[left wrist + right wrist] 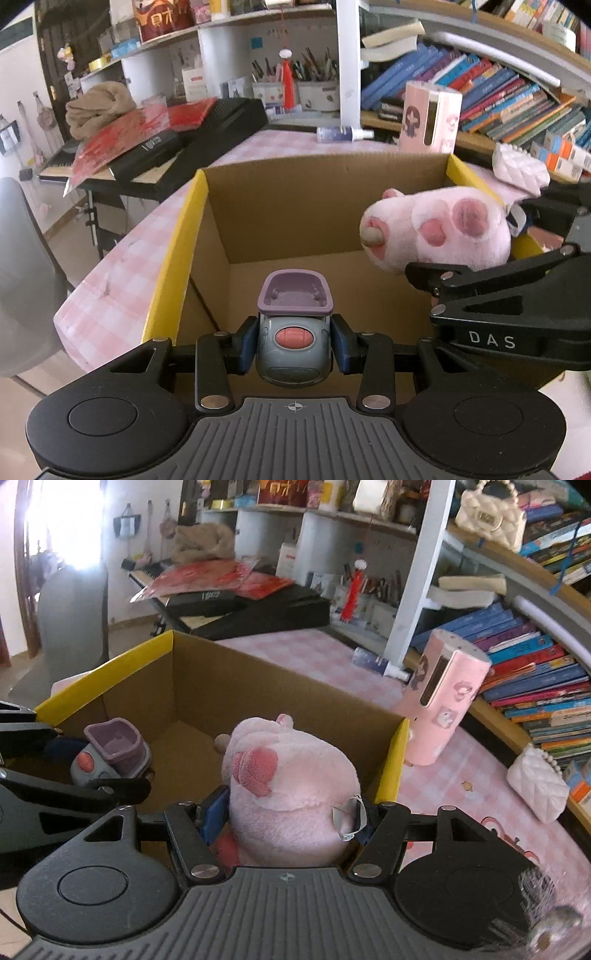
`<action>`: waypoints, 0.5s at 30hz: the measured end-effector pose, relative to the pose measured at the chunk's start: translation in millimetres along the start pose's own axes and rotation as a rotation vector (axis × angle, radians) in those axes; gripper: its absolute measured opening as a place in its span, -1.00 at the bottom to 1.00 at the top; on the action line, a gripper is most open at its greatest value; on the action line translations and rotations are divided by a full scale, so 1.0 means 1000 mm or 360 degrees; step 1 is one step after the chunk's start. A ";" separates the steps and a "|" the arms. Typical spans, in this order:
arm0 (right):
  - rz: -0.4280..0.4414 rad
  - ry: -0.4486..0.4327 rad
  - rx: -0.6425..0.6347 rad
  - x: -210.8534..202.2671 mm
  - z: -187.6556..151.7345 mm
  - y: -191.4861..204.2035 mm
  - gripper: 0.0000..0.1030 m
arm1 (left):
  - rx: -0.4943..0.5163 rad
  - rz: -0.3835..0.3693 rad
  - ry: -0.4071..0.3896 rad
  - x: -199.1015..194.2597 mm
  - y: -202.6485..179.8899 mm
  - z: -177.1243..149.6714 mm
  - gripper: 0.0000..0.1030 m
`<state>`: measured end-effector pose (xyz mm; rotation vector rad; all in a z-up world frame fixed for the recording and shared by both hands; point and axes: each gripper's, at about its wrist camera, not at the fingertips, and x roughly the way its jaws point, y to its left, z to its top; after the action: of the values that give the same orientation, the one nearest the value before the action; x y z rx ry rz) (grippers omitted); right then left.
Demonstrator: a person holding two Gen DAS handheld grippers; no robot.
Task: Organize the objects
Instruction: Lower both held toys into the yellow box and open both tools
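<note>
Already both grippers are loaded and poised over the open box, so the job looks to be mid-way: nothing lies on the box floor that either view shows, and both loads have yet to be let go

Nearest, at the lower middle of the left wrist view, the left gripper [294,341] is clamped on a small grey toy car [293,350] with a pink button and a purple tub on top; its blue pads press the car's two sides. The car hangs over the brown floor of the cardboard box [314,199], inside the yellow-edged rim

In the right wrist view the right gripper [286,821] is clamped on a pink plush toy [291,782], its blue pads squeezing the plush's lower body, the plush filling the lower centre of the frame above the box's right half. The two loads sit side by side, near but apart

Farther off, on the pink checked tablecloth [295,646], things are left outside the box: a pink cylinder case [443,698] just beyond the box's far right corner, a white quilted purse [537,788] at the right edge, and a small spray bottle [373,662] near the shelf post. Whether those belong in the box I cannot tell; judging by the task, they may be what remains
</note>
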<state>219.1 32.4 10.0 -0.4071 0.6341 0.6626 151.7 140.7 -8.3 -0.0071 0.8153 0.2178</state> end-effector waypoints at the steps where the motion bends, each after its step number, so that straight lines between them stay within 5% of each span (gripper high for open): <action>1: -0.0001 0.0007 -0.0022 0.001 0.000 0.001 0.24 | 0.0007 0.0004 0.0009 0.001 -0.001 0.000 -0.24; 15: -0.0015 0.0031 -0.0069 0.004 0.001 0.003 0.31 | 0.0005 0.0014 0.0032 0.002 -0.003 -0.003 -0.20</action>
<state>220.1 37.3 7.9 -0.4566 0.6368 0.6651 151.6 137.9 -12.6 -0.0027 0.8359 0.2248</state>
